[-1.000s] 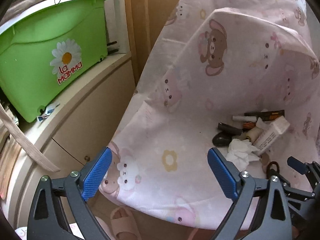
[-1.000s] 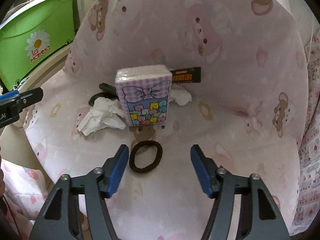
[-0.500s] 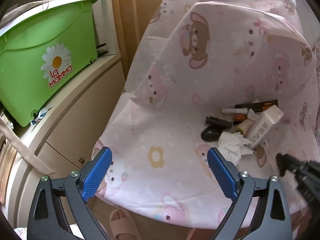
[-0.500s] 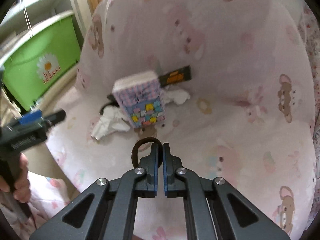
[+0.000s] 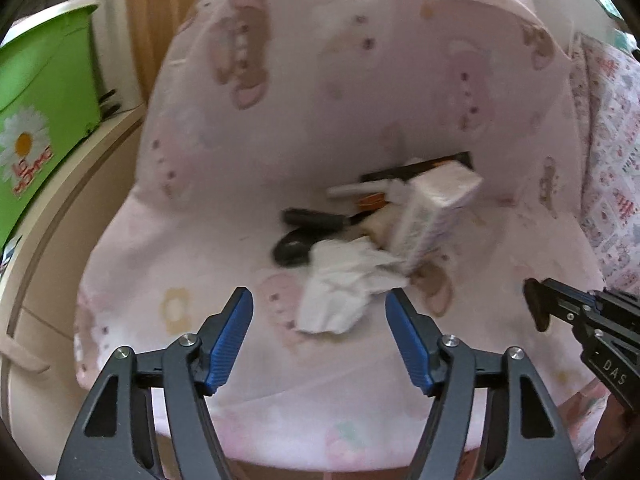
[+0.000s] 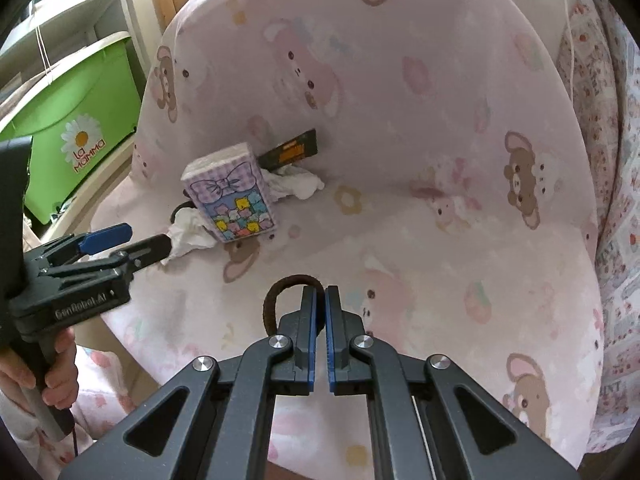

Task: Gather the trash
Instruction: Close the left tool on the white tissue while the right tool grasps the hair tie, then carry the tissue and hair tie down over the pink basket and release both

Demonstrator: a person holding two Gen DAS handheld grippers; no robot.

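A crumpled white tissue (image 5: 340, 296) lies on the pink chair seat (image 5: 208, 264), just ahead of my open left gripper (image 5: 320, 312), between its blue pads. It also shows in the right wrist view (image 6: 188, 234), beside the left gripper (image 6: 128, 240). My right gripper (image 6: 320, 300) is shut on a brown hair tie (image 6: 276, 296) and holds it above the seat. It also shows at the right edge of the left wrist view (image 5: 538, 306). A pastel tissue pack (image 6: 232, 196) stands behind the tissue. A second white tissue (image 6: 298, 182) lies behind the pack.
A black and orange wrapper (image 6: 292, 150) leans on the chair back. Dark small items (image 5: 312, 220) and a white stick (image 5: 352, 190) lie behind the tissue. A green bin (image 6: 76, 128) stands on a cream cabinet at left. Patterned bedding (image 6: 608, 160) hangs at right.
My left gripper moved right and closer to the crumpled tissue, its jaws narrower. My right gripper, open around the hair tie a second ago, closed on it and lifted it.
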